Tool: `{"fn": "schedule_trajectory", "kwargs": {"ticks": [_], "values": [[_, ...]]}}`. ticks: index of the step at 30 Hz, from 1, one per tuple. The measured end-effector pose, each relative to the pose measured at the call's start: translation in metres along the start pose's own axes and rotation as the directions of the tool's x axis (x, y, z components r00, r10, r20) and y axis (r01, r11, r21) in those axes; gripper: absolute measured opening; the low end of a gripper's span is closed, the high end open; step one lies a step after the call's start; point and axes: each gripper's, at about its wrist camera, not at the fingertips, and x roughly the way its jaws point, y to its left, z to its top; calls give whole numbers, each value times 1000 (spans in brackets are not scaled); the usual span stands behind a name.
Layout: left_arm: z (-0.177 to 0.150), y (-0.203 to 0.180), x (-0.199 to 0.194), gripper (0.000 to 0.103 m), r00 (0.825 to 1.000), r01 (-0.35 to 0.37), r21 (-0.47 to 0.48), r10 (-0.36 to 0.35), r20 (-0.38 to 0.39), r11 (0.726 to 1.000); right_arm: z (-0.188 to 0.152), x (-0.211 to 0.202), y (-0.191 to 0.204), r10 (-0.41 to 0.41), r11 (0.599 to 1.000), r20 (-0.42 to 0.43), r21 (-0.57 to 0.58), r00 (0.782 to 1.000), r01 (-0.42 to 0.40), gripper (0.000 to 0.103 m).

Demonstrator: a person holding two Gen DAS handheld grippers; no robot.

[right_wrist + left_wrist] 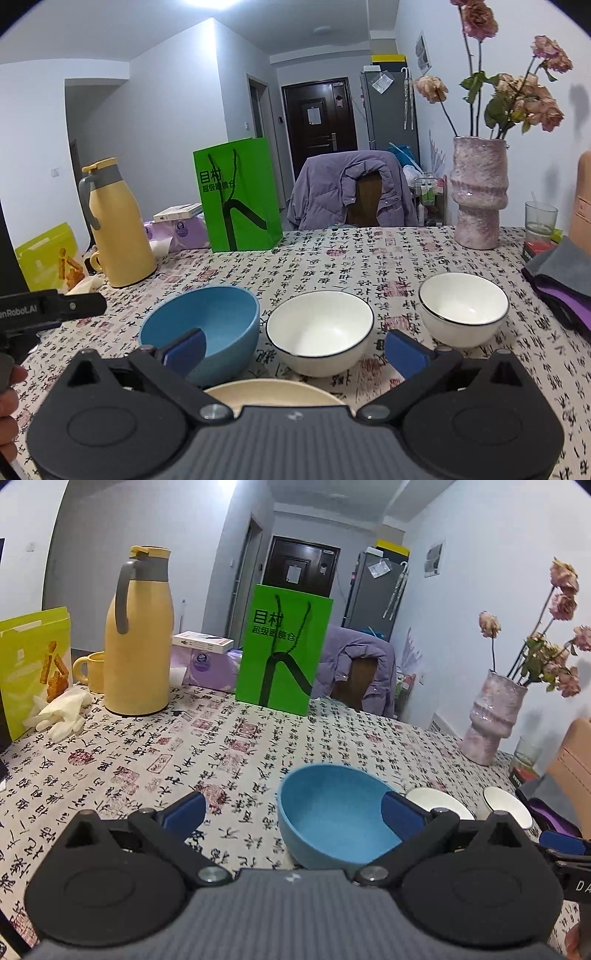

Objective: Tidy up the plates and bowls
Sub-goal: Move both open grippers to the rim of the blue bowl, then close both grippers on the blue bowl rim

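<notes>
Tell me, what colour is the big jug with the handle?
Yellow, with a grey handle and collar: the jug shows best in the left wrist view.

Your right gripper's body hides most of the cream plate (273, 392); only its far rim shows. In your left view, that gripper's right pad (400, 814) covers part of the blue bowl (332, 812), and its body cuts off the two white bowls (437, 801) behind it.

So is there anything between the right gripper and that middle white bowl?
Nothing visible. The right gripper is open, and only bare tablecloth lies between its pads and the white bowl. The blue bowl sits beside it on the left, apart.
</notes>
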Motion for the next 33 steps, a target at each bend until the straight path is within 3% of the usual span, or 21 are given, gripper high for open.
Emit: {"fn": "schedule_trajectory", "kwargs": {"ticks": [21,33], "values": [[32,36,71,103,998,-35,-117,29,-54,993,22,74,26,-27,995,-110,-95,994,16,101],[19,51,102,103,997,-3,-139,-7,-71,990,27,103,40,-36,990,-149,-142,988,15,95]]}}
